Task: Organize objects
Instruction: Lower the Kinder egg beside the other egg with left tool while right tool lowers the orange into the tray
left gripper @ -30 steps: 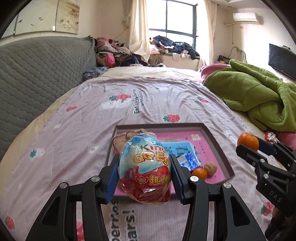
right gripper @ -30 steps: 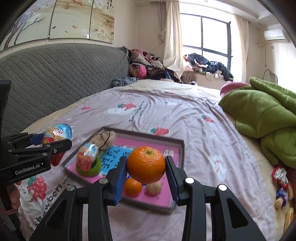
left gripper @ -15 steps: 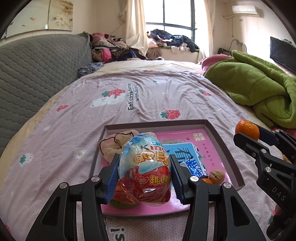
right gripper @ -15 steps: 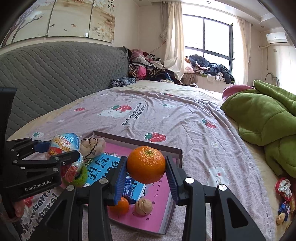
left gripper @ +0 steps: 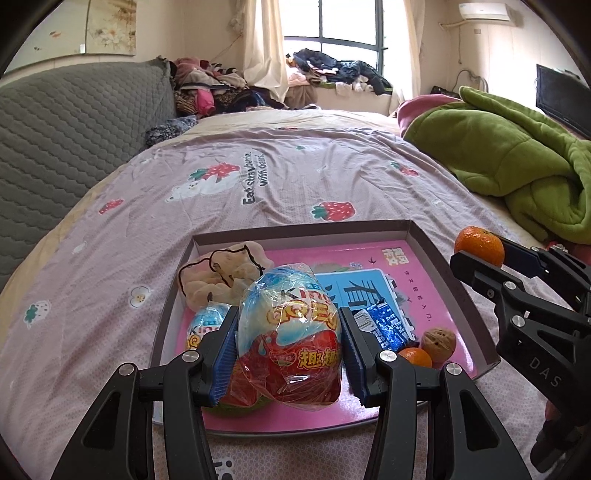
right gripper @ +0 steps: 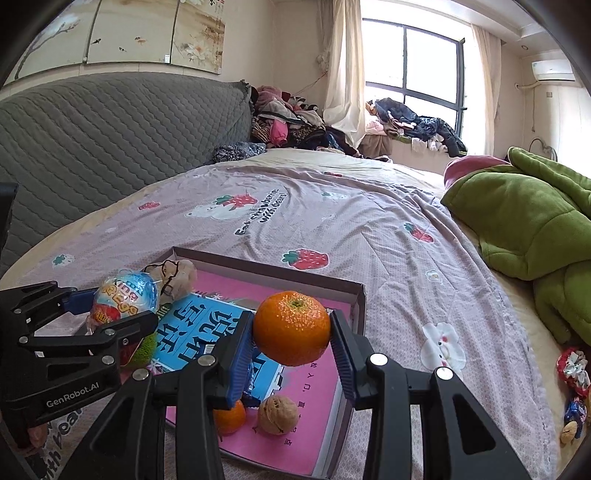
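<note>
On the strawberry-print bedspread (left gripper: 295,177), left claw (left gripper: 288,343) grips a wrapped egg (left gripper: 288,332), right claw (right gripper: 291,345) a tangerine (right gripper: 291,328).

My bed (left gripper: 258,177) has a pink strawberry sheet. On it lie the tray (left gripper: 439,258), a green blanket (left gripper: 517,155), and perhaps some candies (right gripper: 572,373).

- This is a bedroom in a home, lived-in and untidy.
- A bed (left gripper: 295,177) fills the middle, spread with a mauve sheet printed with strawberries and bears.
- A grey quilted headboard (right gripper: 110,140) runs along at 9 o'clock, with painted floral panels (right gripper: 122,33) on the wall above it.
- A rumpled green blanket (left gripper: 517,155) lies at 2 o'clock.
- At 12 o'clock, a curtained window (right gripper: 417,70) has heaps of clothes (left gripper: 332,74) piled on its sill and beside it.
- An air conditioner (left gripper: 484,11) hangs high at 1 o'clock.
</note>
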{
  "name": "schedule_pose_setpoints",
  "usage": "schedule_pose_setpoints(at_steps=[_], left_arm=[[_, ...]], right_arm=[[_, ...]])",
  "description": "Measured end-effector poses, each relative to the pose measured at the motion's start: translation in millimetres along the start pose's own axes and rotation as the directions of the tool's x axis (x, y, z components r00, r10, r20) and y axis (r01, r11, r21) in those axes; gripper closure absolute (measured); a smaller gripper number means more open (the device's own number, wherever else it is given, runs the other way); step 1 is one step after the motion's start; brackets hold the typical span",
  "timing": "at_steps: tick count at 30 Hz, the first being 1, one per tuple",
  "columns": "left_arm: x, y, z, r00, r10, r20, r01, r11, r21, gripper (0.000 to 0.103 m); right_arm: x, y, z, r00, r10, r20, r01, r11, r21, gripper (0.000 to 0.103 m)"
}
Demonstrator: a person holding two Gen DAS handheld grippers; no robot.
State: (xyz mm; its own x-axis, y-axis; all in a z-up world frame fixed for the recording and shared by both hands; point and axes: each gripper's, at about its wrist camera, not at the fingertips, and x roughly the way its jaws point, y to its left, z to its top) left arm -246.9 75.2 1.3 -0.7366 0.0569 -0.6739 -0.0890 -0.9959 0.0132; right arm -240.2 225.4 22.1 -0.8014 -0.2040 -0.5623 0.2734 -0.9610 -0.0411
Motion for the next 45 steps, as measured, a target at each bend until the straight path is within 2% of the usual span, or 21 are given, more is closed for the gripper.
schedule_pose_setpoints(at_steps=[13,25,31,45], left_arm=[[18.2,-4.4,-8.9,0.998,-0.019,-0.052,0.019,1.0,0.001,0.051],[33.5,-7.0,-18.6,0.994,-0.037,-0.101,0.038,0.999,0.005,0.051],[42.4,-7.2,-23.4,0.987,-0.071,-0.146,0.069,0.998,-0.013,0.051],[45.2,-7.4,-27.9,0.983,-0.079,-0.167,0.078,0.997,-0.014,0.051]], right_arm=[[19.7,-1.0,-7.9,0.999,-0.012,-0.035,0.012,1.0,-0.012,0.062],[50.4,0.4,-26.0,0.992,-0.026,-0.123,0.025,1.0,-0.014,0.062],[59.8,-0.3,-31.2,0.985,-0.048,-0.166,0.046,0.999,-0.017,0.062],[66.9,-1.3,-37.3,0.977,-0.044,-0.209,0.044,0.999,-0.006,0.062]])
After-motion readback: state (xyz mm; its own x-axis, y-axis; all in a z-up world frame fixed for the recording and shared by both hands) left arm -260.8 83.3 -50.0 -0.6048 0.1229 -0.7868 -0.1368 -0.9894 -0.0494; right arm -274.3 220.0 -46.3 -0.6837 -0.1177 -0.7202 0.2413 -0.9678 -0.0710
